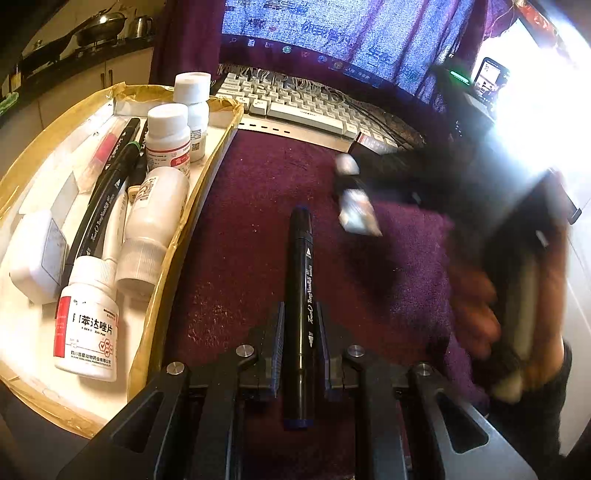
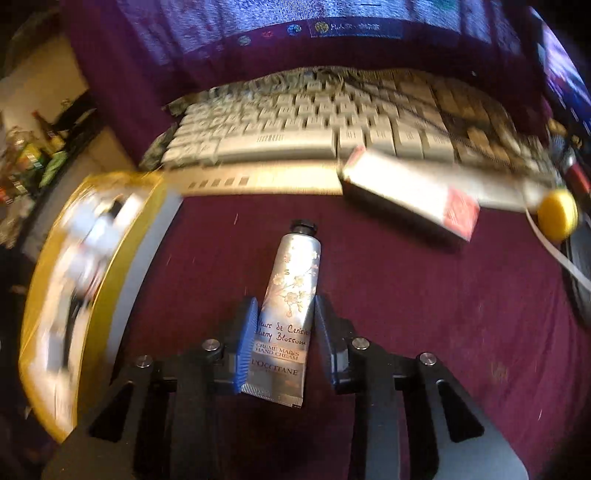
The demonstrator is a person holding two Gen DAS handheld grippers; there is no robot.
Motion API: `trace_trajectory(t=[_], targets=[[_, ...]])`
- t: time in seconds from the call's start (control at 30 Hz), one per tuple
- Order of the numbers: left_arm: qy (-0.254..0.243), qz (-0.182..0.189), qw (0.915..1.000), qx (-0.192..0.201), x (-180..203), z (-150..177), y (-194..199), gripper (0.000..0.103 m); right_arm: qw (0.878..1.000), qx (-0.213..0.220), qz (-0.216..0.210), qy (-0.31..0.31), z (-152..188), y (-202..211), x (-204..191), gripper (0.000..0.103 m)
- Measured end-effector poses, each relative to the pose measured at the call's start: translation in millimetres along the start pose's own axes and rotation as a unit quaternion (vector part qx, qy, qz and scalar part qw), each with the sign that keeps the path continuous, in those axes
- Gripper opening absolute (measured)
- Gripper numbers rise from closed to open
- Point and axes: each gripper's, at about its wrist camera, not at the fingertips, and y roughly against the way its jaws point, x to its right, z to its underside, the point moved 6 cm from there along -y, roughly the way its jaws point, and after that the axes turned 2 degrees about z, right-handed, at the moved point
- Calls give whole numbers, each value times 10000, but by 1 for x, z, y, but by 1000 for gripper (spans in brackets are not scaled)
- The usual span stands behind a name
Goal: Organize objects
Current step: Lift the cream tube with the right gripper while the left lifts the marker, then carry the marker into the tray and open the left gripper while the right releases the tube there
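Note:
My left gripper (image 1: 301,314) is shut on a black marker (image 1: 301,266) that points away from me over the maroon cloth (image 1: 240,240). In the right wrist view my right gripper (image 2: 286,306) is shut on a silver flowered hand cream tube (image 2: 295,280), cap forward and crimped end towards me. Both blue pads (image 2: 245,343) lie against its sides. The left wrist view shows the right gripper as a dark blur at the right, with the pale tube (image 1: 358,216) at its tip. A tape-edged white box (image 1: 218,147) at the left holds several white medicine bottles (image 1: 88,325) and markers (image 1: 110,184).
A pale keyboard (image 2: 295,136) and a lit monitor (image 1: 332,29) stand behind the cloth. A small box with a red end (image 2: 410,195) leans on the keyboard's front, beside a yellow round thing (image 2: 557,218). The open box (image 2: 110,266) lies left. A person's hand (image 1: 476,306) grips the right tool.

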Motion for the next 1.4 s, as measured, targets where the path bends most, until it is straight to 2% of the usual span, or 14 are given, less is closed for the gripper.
trace_trajectory(t=[0.2, 0.33, 0.5, 0.63, 0.73, 0.97, 1.13, 1.27, 1.4], targets=[[80, -22, 10000, 41, -1, 0, 2, 14, 9987, 157, -476, 27, 62, 42, 12, 29], [30, -76, 10000, 27, 1, 0, 0, 15, 9983, 386, -208, 394, 78, 47, 4, 29], [7, -69, 9999, 101, 1, -4, -3, 15, 9968, 588, -91, 533, 78, 45, -2, 29], [75, 20, 9999, 155, -1, -3, -3, 13, 9960, 631, -299, 563, 83, 52, -3, 28], [215, 303, 9992, 150, -2, -2, 2, 13, 9947, 630, -491, 646, 85, 51, -14, 28], [275, 483, 9967, 595, -5, -9, 35, 13, 9907, 594, -937, 788, 89, 53, -42, 25], [534, 512, 9950, 671, -21, -15, 54, 13, 9874, 680, -1129, 877, 90, 64, -57, 15], [738, 498, 9945, 549, -34, -16, 51, 13, 9909, 535, -747, 981, 91, 53, -57, 15], [747, 554, 9945, 484, -33, -14, 46, 13, 9900, 527, -838, 1004, 92, 52, -56, 16]])
